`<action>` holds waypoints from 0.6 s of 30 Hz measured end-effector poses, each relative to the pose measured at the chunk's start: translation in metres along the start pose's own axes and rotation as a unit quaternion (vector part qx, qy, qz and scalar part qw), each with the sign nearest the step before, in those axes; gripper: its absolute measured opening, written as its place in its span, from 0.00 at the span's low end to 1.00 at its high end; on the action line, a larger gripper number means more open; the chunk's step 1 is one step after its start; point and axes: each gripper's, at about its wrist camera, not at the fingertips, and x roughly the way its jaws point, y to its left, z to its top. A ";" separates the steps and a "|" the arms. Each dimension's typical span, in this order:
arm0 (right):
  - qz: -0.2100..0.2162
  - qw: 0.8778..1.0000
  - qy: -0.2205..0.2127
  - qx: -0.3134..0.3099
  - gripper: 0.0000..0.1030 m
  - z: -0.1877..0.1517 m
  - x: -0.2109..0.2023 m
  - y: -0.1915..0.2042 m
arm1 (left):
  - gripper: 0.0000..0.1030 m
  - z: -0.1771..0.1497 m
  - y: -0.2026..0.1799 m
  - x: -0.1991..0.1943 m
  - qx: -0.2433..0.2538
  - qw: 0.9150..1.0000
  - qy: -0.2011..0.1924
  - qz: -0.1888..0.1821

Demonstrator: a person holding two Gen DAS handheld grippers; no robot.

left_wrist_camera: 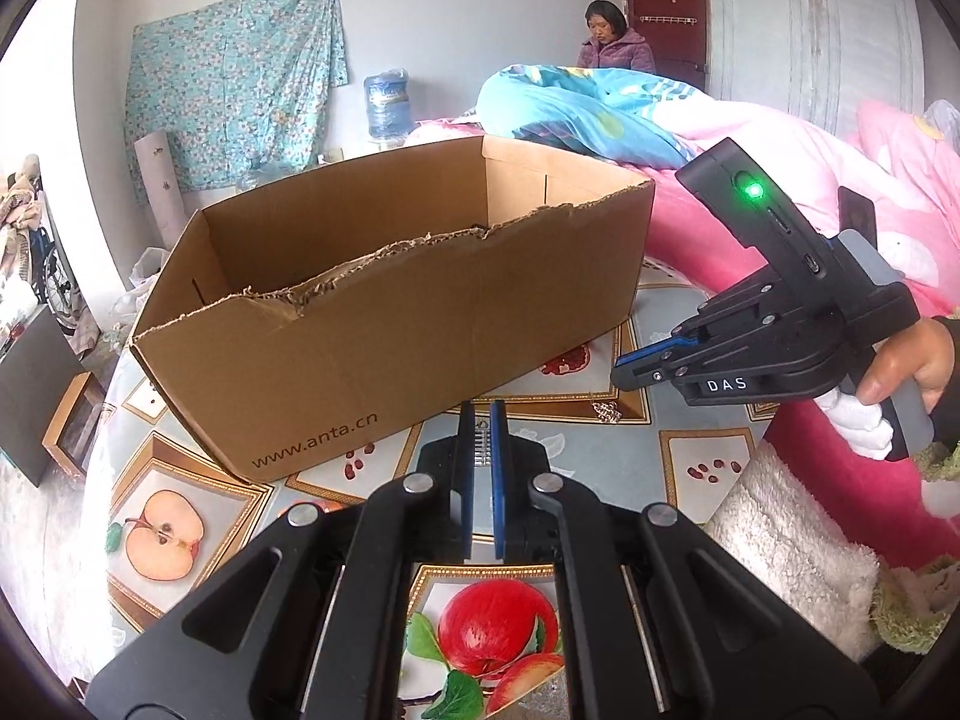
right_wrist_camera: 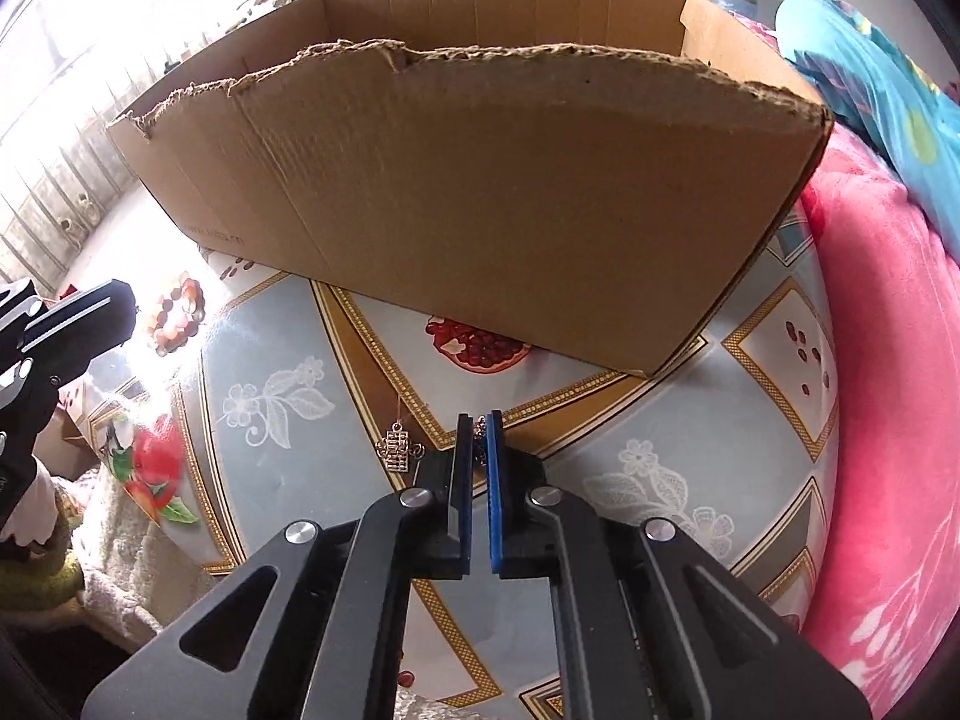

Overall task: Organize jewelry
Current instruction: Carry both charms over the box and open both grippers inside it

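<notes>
Here, in the left wrist view, the left claw is seen drawn together on what appears to be a small silvery piece, held above the fruit-patterned tabletop. The cardboard box stands open just ahead of this claw, its near wall torn along the top. To the right, the right claw is carried in a hand, its tips closed, with a knot pendant just beneath them. Far beyond the box, a bed piled with quilts, a water bottle and a seated person are shown.

In the right wrist view, the right claw is shown pinched on a fine chain; the pendant lies just to its left on the tabletop, and the box rises ahead. A pink blanket is bunched along the right.

The step is judged to be delivery into the box. Each piece would best be lifted clear of the ragged rim, which could snag a chain, and released low inside. Whether the pendant belongs to the gripped chain cannot be told.
</notes>
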 end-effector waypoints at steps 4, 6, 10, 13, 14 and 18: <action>0.031 0.999 -0.010 0.043 0.03 -0.001 -0.007 -0.015 | 0.04 -0.002 0.003 -0.004 -0.004 1.000 -0.003 0.002; 0.040 0.997 -0.019 0.056 0.03 0.001 -0.014 -0.019 | 0.04 -0.003 0.004 -0.005 -0.004 1.000 -0.004 0.003; 0.042 0.997 -0.036 0.058 0.03 0.002 -0.029 -0.017 | 0.04 -0.003 0.005 -0.007 -0.006 1.000 -0.007 0.004; 0.042 0.996 -0.049 0.054 0.03 0.002 -0.042 -0.013 | 0.04 -0.003 0.005 -0.010 -0.008 1.000 -0.012 0.004; 0.042 0.996 -0.053 0.052 0.03 0.002 -0.046 -0.012 | 0.04 -0.003 0.005 -0.011 -0.008 1.000 -0.013 0.005; 0.044 0.995 -0.075 0.046 0.03 0.011 -0.065 -0.005 | 0.04 0.000 0.005 -0.019 -0.006 1.000 -0.025 0.007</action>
